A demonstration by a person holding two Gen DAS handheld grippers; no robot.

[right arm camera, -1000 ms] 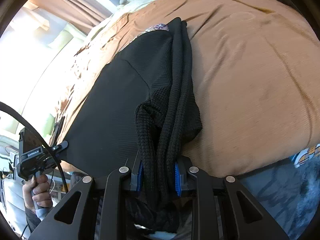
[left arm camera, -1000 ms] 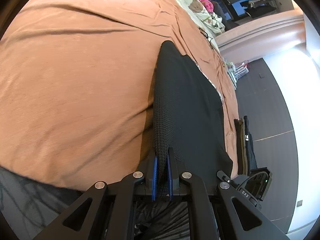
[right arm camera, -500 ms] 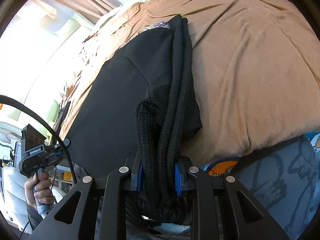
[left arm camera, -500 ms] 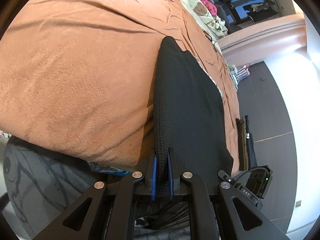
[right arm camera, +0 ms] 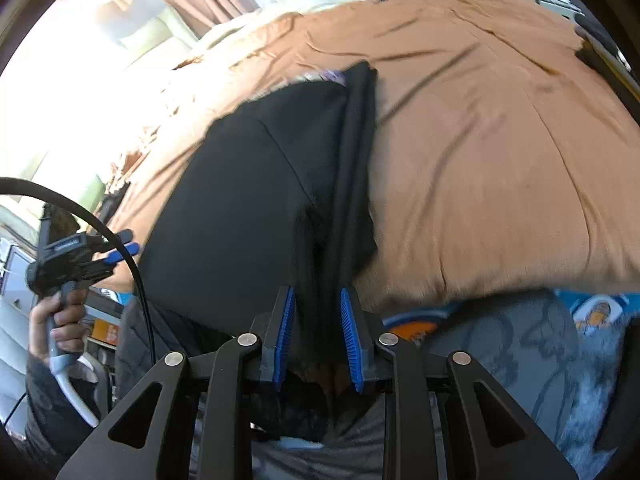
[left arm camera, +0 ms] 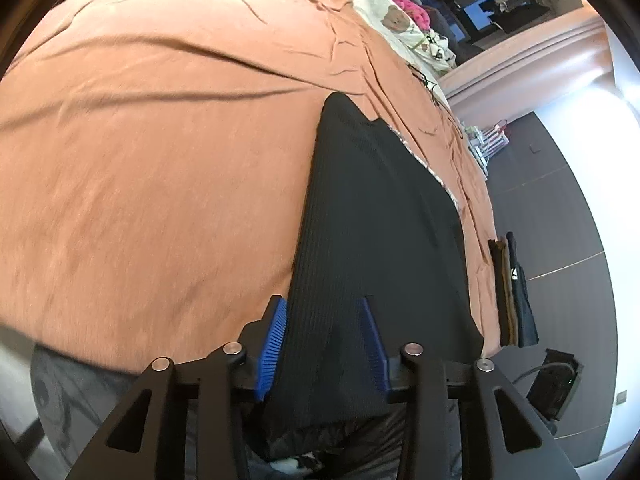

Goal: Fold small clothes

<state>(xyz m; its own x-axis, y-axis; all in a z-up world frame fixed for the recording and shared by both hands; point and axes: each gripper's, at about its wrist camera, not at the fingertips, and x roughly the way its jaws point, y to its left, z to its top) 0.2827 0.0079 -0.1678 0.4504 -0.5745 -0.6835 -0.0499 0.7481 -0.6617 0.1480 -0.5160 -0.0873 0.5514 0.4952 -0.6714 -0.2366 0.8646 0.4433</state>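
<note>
Gaping wide, both grippers: left gripper [left arm camera: 324, 320] and right gripper [right arm camera: 318, 312] have their blue fingers [left arm camera: 274, 336] spread around the black knit top's [left arm camera: 372, 220] near hem. Top lies along the bed [left arm camera: 140, 160] edge, loads of bare orange blanket beyond.

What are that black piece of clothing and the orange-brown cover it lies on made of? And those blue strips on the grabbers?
The black garment looks like ribbed knit, matte; fine vertical ridges show. The bed cover looks like soft, slightly fuzzy cloth, perhaps fleece, creasing loosely. The blue pads on the left gripper and right gripper look like grooved rubber or plastic; which one is unclear.
</note>
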